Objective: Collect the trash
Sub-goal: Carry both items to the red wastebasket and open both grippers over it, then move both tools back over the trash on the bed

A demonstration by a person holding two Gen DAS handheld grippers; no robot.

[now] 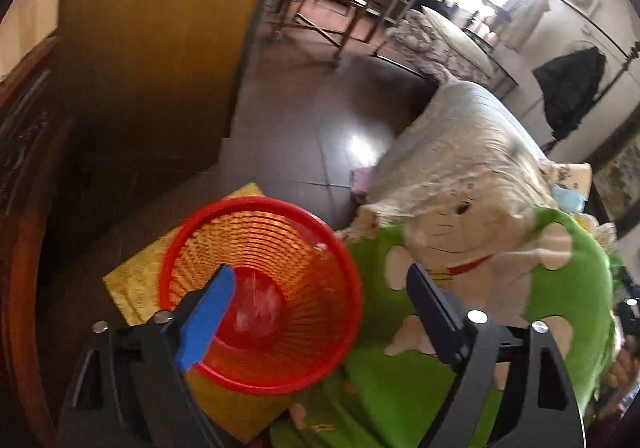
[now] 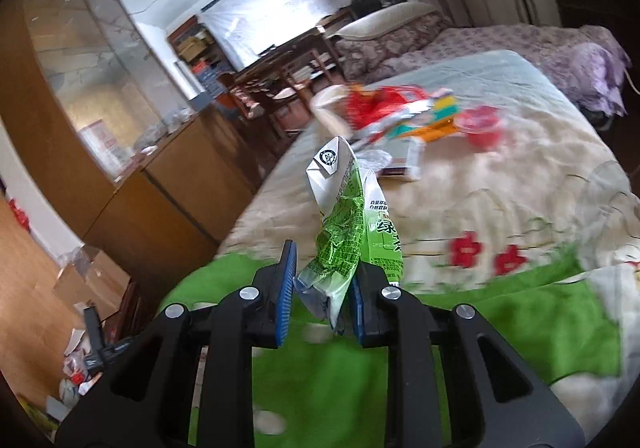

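I see a bedspread point(image 2: 500, 184) with red flowers filling the frame's right, a glass-fronted wooden cabinet point(image 2: 92, 96) at left, and a dark tiled floor point(image 1: 304, 120) mid-frame in the left view.

Left wrist view looks steeply down, close over the red basket point(image 1: 260, 288) beside the bed's edge. Right wrist view faces shallowly along the bed point(image 2: 500, 188) toward the far wall, near its surface. Both share the green-patterned bedspread point(image 1: 400, 380).
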